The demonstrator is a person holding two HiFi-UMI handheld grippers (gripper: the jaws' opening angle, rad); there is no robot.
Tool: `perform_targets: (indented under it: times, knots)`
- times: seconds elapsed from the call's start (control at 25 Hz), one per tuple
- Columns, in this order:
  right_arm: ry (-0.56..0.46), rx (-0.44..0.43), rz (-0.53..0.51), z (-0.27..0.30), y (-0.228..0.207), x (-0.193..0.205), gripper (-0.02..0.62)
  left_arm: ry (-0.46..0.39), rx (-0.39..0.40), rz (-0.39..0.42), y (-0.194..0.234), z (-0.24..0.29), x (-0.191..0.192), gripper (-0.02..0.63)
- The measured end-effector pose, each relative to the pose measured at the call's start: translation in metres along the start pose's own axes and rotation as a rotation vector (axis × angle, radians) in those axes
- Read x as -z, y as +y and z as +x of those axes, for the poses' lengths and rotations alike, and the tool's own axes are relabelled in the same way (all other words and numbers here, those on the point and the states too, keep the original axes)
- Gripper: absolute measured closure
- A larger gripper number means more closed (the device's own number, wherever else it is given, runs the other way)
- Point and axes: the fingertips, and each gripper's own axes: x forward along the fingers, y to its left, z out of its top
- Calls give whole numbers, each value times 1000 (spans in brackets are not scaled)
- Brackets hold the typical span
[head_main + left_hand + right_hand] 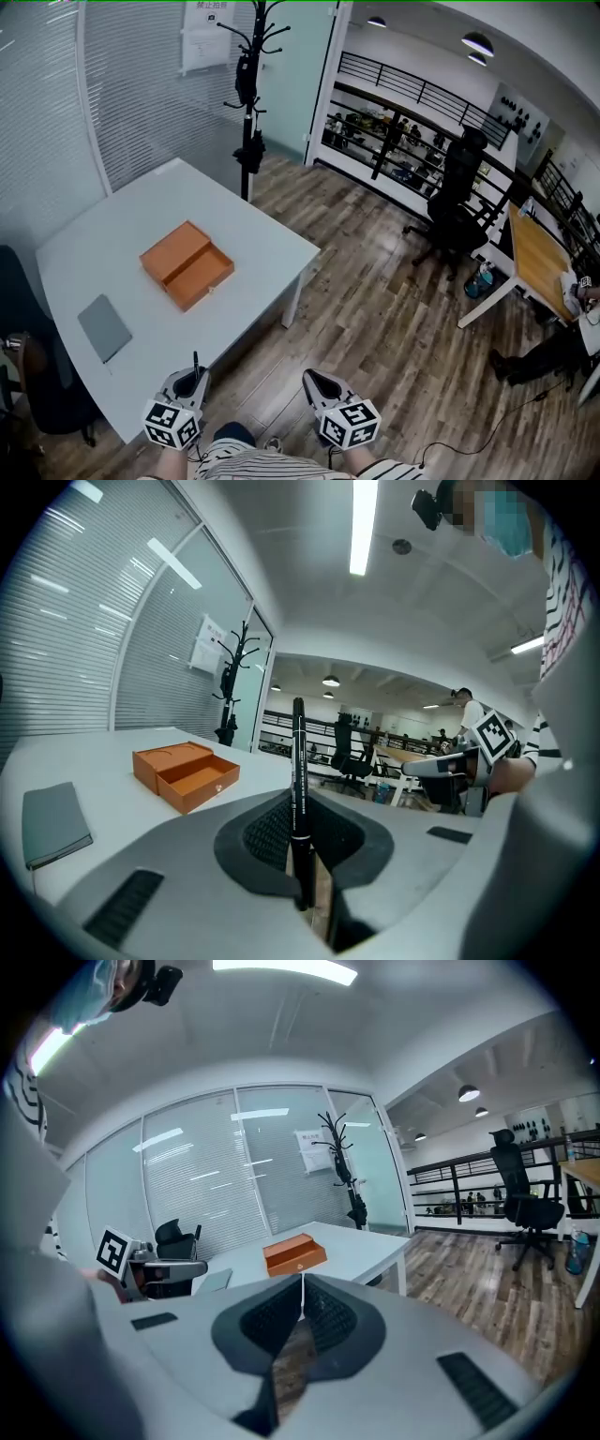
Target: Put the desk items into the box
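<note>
An orange box (187, 265) with its drawer pulled open lies on the white desk (112, 234); it shows too in the left gripper view (185, 773) and the right gripper view (294, 1253). A grey notebook (104, 326) lies nearer me on the desk, also at the left of the left gripper view (53, 822). My left gripper (193, 380) is shut on a black pen (299, 789) that sticks up between the jaws. My right gripper (314, 382) is shut with nothing in it, held over the floor off the desk's near edge.
A black coat stand (249, 94) rises behind the desk's far corner. Glass walls with blinds (56, 103) close the left side. A black office chair (455, 211) and a wooden table (536, 258) stand on the plank floor to the right. A dark chair (19, 375) sits at the desk's left.
</note>
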Motion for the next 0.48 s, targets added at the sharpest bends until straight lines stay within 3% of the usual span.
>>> perform_targets:
  times: [0.48]
  knots:
    - [31, -11, 2, 86, -14, -26, 569, -5, -22, -21, 71, 54, -25, 566]
